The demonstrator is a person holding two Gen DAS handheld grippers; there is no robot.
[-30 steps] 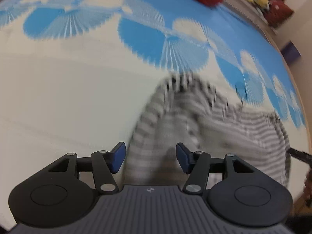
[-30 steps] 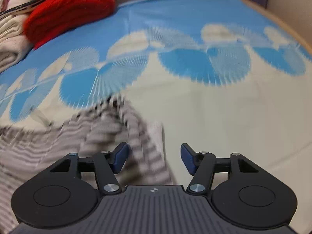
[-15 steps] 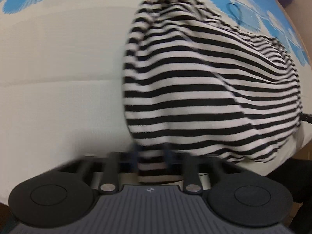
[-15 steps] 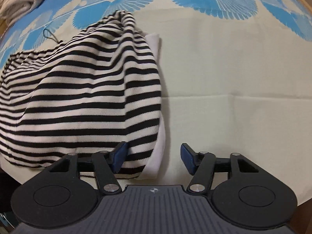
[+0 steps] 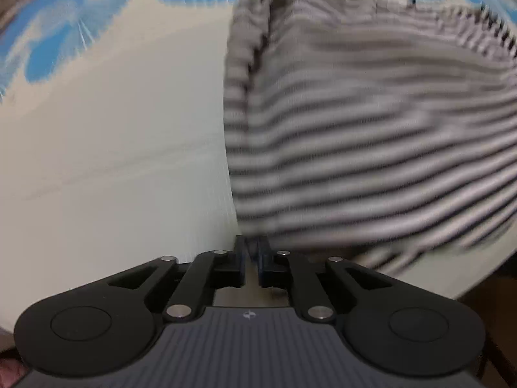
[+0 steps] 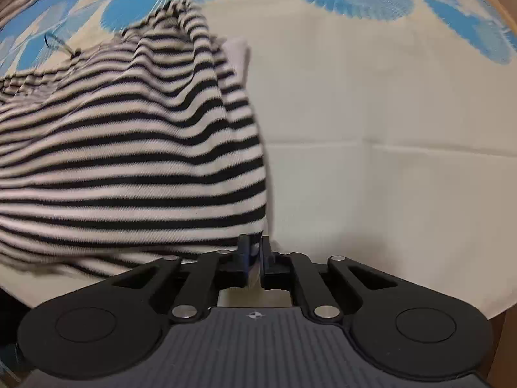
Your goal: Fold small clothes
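I've got the left tool (image 5: pixel 251 252) clamped on the striped shirt (image 5: pixel 371 135) hem, right tool (image 6: pixel 255 252) pinching its other corner; shirt spreads ahead btwn them over the blue-patterned cloth (image 6: pixel 371 103).

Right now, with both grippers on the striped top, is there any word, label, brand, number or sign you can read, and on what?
No readable text in either view.
Left gripper: only a small round emblem on its grey ribbed body, no letters.
Right gripper: the same emblem, no letters.
Black-and-white striped knit top: no label or print visible; blurred in the left view.
Blue-and-cream fan-patterned cloth: pattern only.
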